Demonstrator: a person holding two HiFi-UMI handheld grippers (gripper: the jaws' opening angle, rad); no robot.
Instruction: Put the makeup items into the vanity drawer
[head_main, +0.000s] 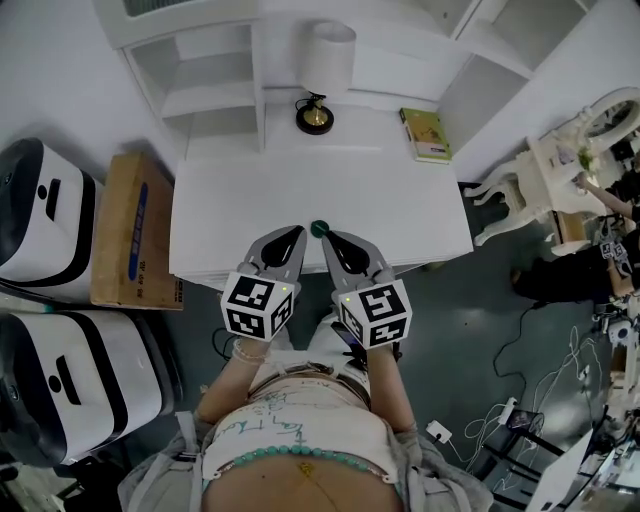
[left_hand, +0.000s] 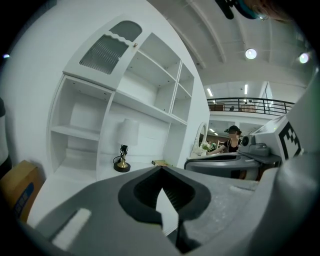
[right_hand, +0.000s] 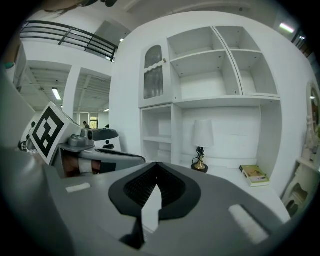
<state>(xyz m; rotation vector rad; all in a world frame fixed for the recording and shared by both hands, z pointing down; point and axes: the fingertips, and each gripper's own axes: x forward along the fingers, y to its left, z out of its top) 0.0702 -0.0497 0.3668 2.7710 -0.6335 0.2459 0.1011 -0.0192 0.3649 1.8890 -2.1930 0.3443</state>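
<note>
1. Left gripper (head_main: 296, 234) and right gripper (head_main: 331, 240) hung side by side over the front edge of the white vanity top (head_main: 230, 200), low in the middle of the head view. Each gripper's own view showed its jaws closed tip to tip, with nothing held between them.
2. A small green round item (head_main: 319, 229) sat on the vanity top at frame centre, between the two tips and a shade ahead of them. It lay closer to the right gripper's tip; whether they touched could not be told.
3. From above the item looked round, so it offered no long axis to line up on. Neither gripper view showed it.
4. By my reading the right gripper was better placed for the pick — a short nudge toward frame centre, with the jaws opened first.
5. No drawer showed in any view; it was probably under the front edge, beneath the grippers.
6. The table lamp (head_main: 318, 100) and a green book (head_main: 426, 134) stood at the back of the vanity top, well apart from the item.
</note>
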